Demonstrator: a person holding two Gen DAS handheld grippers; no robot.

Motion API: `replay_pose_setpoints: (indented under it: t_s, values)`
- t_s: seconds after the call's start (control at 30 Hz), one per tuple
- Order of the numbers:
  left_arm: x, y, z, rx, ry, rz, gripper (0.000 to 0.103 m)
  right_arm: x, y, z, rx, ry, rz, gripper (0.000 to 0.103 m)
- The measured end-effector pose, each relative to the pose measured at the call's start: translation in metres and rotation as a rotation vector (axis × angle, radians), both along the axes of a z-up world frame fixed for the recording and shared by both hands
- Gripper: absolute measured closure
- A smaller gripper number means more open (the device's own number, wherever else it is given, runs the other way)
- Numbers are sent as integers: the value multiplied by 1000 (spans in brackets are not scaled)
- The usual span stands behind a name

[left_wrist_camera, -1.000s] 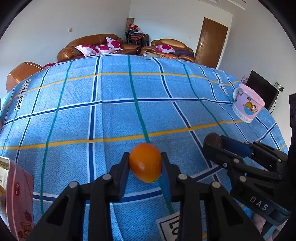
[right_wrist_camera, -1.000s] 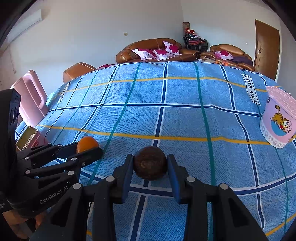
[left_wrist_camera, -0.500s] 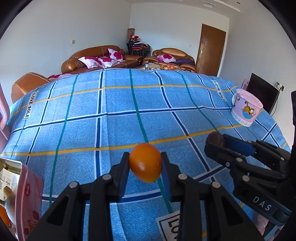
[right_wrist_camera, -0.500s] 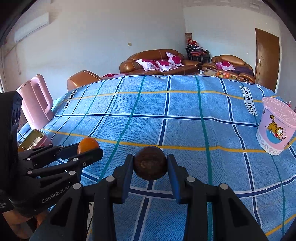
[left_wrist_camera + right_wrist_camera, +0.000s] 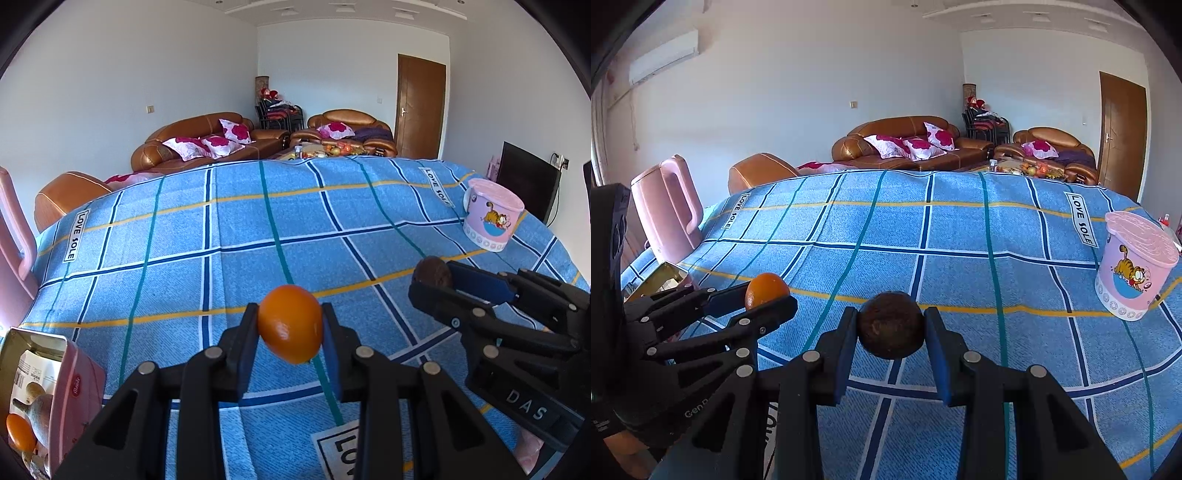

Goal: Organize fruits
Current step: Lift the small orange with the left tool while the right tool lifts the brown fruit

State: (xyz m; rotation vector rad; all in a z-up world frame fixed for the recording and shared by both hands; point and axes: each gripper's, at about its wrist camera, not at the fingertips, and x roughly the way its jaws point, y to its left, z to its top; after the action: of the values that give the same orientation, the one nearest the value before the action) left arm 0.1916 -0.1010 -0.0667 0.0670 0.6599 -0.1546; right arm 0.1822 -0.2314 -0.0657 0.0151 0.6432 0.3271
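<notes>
Fruits first: my left claw is clamped on an orange, pads on its two sides at about the widest part, fruit held clear above the cloth, centre-bottom of the left wrist view. My right claw is clamped on a dark brown round fruit, same kind of side-on pinch, centre-bottom of the right wrist view. Can't tell what sort of fruit it is; maybe a passion fruit, judging by the dull, rough skin.

Handling, my guess: the orange is light-ish, firm w/ a bit of give, and its skin is glossy, so it could slip if I pinch off-centre. Best to keep the pads across the widest part and not squeeze hard. The brown one looks harder and matte, so prob. better friction, but it's round too and will roll if set down on a slope.

Looks: the orange is smooth and bright, slightly oval, w/ a small highlight. The brown one is near-spherical, mottled and dry-looking.

Outward: both claws hang side by side over the counter, which is covered in a blue checked cloth. A pink open box sits at lower left of the left view, w/ another orange and a pear-like fruit inside. A lidded pink tub w/ a cartoon cat stands on the cloth at right of the right view. A pink kettle is at left edge. Sofas are beyond.
</notes>
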Motion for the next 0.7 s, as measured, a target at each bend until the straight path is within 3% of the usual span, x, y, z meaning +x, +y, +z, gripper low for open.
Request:
replay_pose_setpoints:
  t_s: [0.7]
  values:
    - [-17, 6, 9, -6, -94, 36, 69, -11, -1, 8, -2, -79, -8, 64]
